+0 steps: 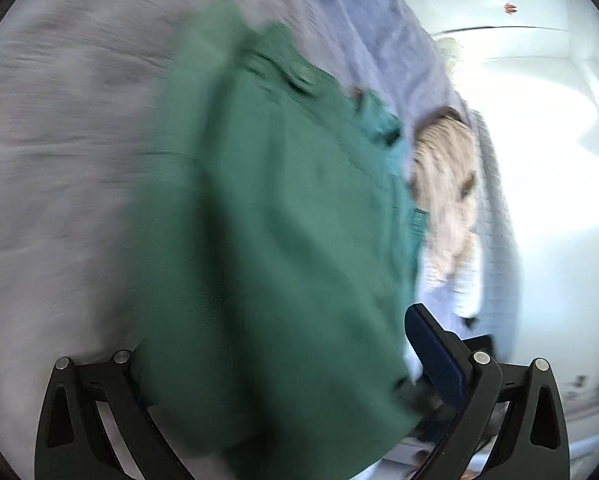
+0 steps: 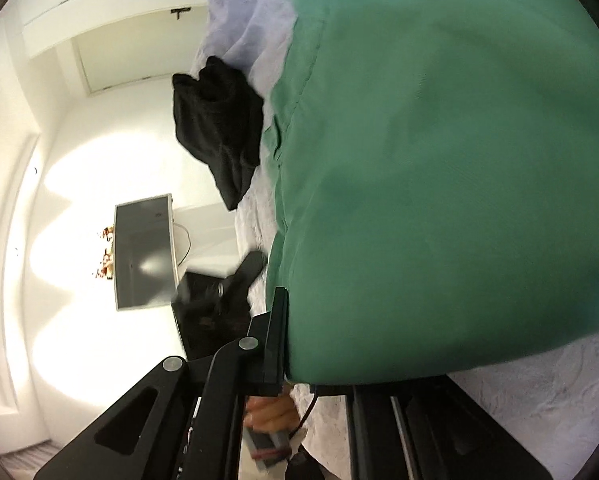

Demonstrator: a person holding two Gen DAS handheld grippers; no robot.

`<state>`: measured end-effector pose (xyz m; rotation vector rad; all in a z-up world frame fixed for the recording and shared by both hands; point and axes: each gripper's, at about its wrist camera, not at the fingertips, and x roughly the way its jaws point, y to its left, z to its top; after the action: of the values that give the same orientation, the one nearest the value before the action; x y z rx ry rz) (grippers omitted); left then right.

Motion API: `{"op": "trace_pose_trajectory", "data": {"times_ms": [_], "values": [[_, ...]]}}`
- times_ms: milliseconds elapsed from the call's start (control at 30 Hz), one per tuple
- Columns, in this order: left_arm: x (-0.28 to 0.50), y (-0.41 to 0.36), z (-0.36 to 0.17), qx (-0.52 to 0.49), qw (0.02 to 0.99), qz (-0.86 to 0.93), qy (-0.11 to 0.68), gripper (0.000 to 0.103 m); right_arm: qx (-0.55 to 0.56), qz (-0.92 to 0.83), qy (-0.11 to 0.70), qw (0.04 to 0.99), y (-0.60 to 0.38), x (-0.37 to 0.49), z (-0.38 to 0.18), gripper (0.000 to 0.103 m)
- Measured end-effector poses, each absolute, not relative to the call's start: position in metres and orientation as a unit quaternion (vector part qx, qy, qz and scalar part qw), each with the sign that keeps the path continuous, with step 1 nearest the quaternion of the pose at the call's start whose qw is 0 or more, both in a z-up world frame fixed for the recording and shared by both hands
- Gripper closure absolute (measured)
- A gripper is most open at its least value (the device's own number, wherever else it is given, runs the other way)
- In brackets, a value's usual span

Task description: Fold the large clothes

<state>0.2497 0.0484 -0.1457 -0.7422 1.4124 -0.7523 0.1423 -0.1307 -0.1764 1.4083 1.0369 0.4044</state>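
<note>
Green twill fills both views: the green garment sits between your left gripper arms, and only the blue-padded finger on the right side of that view is clear. The opposite finger is buried under cloth, so I can't tell whether the left jaws are clamped or just straddling the fabric. The left view is motion-blurred and the gripper pitches down toward the bed.

Right gripper: jaws nearly together, pinched on the edge of the green garment. One black finger stands flat against the cloth's lower left edge; the other is hidden behind the fabric. That camera is rolled on its side, so the room reads sideways. A hand shows just below the finger, with a cable beside it.

Left view only: the waistband end with a button and belt loops, pointing up and right toward the far side of the bed; a tan fuzzy item just beyond the garment's right edge; a blue quilted cover along the bed's side.

Right view only: a black garment heaped on the bedsheet just beside the green one, a monitor on the white wall, a dark chair below it.

Long axis, left view: runs from the gripper at bottom up to the waistband at upper right, lying on the grey-lavender bedsheet.
</note>
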Motion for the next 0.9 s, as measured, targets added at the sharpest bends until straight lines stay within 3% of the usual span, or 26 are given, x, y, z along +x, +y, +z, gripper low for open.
{"op": "trace_pose_trajectory", "data": {"times_ms": [67,100,133,167,233,500,700,900], "values": [[0.252,0.032,-0.146,-0.312,0.641,-0.329,0.619,0.003,0.602,0.178,0.471,0.620,-0.126,0.140,-0.179,0.095],[0.252,0.022,-0.146,-0.292,0.653,-0.317,0.623,0.013,0.596,0.175,0.482,0.618,-0.131,0.136,-0.180,0.094],[0.252,0.016,-0.146,-0.273,0.662,-0.306,0.628,0.051,0.585,0.169,0.503,0.613,-0.128,0.130,-0.183,0.090],[0.253,0.011,-0.149,-0.249,0.668,-0.291,0.638,0.074,0.574,0.169,0.524,0.606,-0.124,0.126,-0.186,0.090],[0.253,0.009,-0.151,-0.230,0.677,-0.273,0.643,0.081,0.541,0.179,0.563,0.598,-0.124,0.115,-0.185,0.090],[0.245,-0.013,-0.104,-0.164,0.751,-0.255,0.586,0.086,0.358,0.093,0.560,0.742,-0.225,0.123,-0.124,0.090],[0.241,-0.050,-0.051,-0.150,0.783,-0.258,0.545,0.086,0.321,0.074,0.617,0.715,-0.240,0.152,-0.188,0.095],[0.228,-0.141,0.004,-0.073,0.807,-0.297,0.505,0.086,0.373,0.114,0.596,0.702,-0.259,0.144,-0.202,0.096]]}}
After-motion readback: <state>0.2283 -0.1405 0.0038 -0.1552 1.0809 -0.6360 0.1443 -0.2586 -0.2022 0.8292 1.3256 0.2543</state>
